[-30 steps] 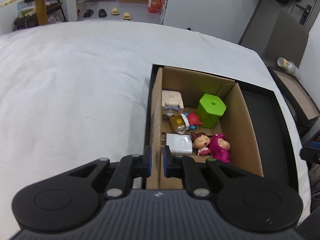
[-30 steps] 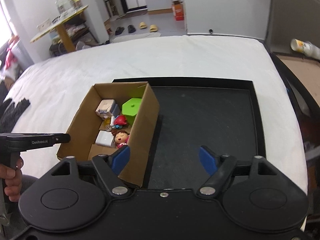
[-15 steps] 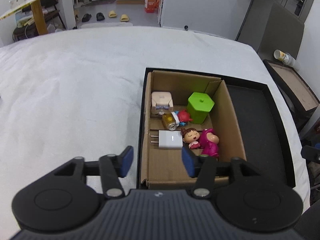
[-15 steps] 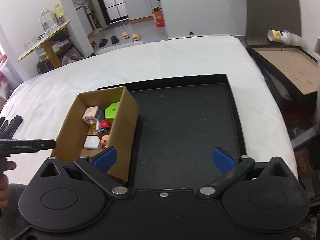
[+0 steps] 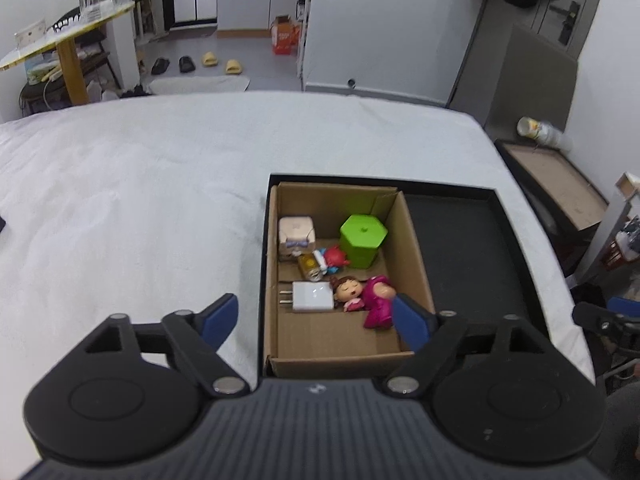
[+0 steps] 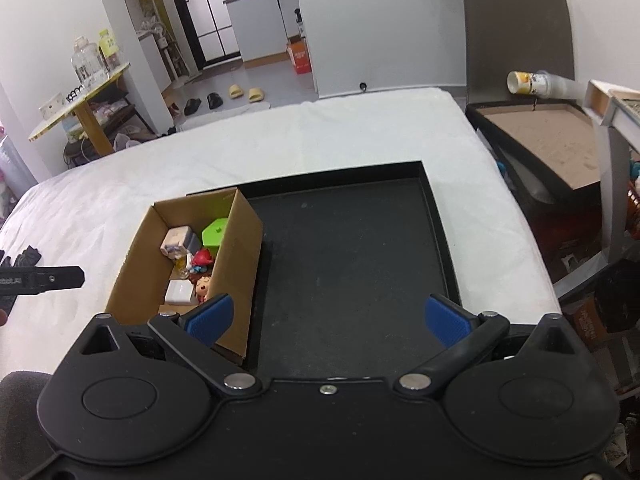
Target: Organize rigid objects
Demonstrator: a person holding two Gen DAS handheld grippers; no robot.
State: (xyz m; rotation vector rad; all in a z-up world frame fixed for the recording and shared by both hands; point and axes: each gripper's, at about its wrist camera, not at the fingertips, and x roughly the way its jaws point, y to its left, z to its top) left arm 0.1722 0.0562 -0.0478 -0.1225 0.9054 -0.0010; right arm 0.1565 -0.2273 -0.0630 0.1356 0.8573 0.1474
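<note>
Both the left tongs (image 5: pixel 314 320) and right tongs (image 6: pixel 327 320) gape wide, released, above the cardboard box (image 5: pixel 416 248) of toys.

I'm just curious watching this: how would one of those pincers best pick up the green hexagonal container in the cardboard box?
Probably from straight above, fingers closing on two opposite flat sides of the green hexagonal container. It stands upright in the cardboard box, near its right wall, so sideways access looks blocked.

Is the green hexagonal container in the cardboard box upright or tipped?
Upright. The green hexagonal container stands on its base in the far right corner of the brown cardboard box, its flat lid facing up.
</note>
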